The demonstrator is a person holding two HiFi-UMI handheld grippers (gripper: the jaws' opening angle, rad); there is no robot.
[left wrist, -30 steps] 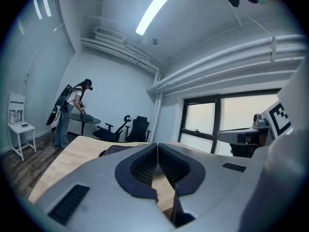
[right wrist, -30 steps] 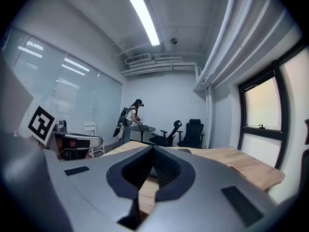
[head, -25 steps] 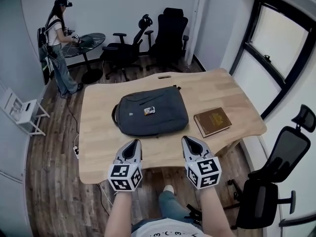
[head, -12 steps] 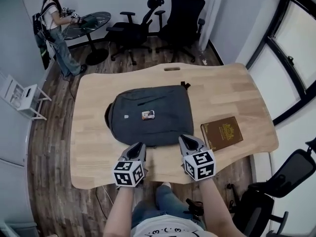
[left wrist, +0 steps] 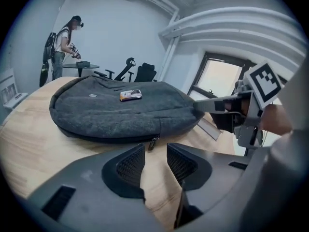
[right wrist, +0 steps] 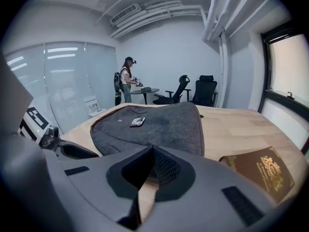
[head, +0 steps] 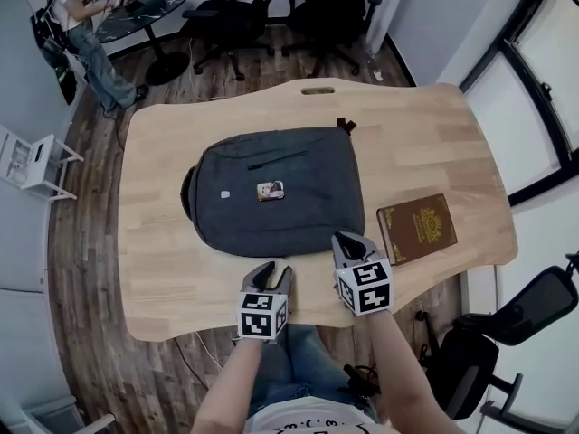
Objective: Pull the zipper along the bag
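A dark grey backpack (head: 271, 191) lies flat on the wooden table (head: 163, 269), with a small patch (head: 270, 190) on its top. Its zipper pull (left wrist: 153, 143) hangs at the near edge, just beyond the tips of my left gripper (head: 275, 273). That gripper's jaws have just been opening and stand apart over bare wood, with nothing between them (left wrist: 155, 158). My right gripper (head: 349, 240) is shut and empty, its tips close to the bag's near right corner (right wrist: 153, 151).
A brown book (head: 416, 228) lies on the table right of the bag. Beyond the table stand black office chairs (head: 226, 12) and a round glass table (head: 145, 7) with a person (head: 77, 21) beside it. A white rack (head: 27, 161) stands at the left.
Both grippers came down and forward to the bag's near edge. The left jaws, shut before, now stand apart. The bag has not moved on the table.
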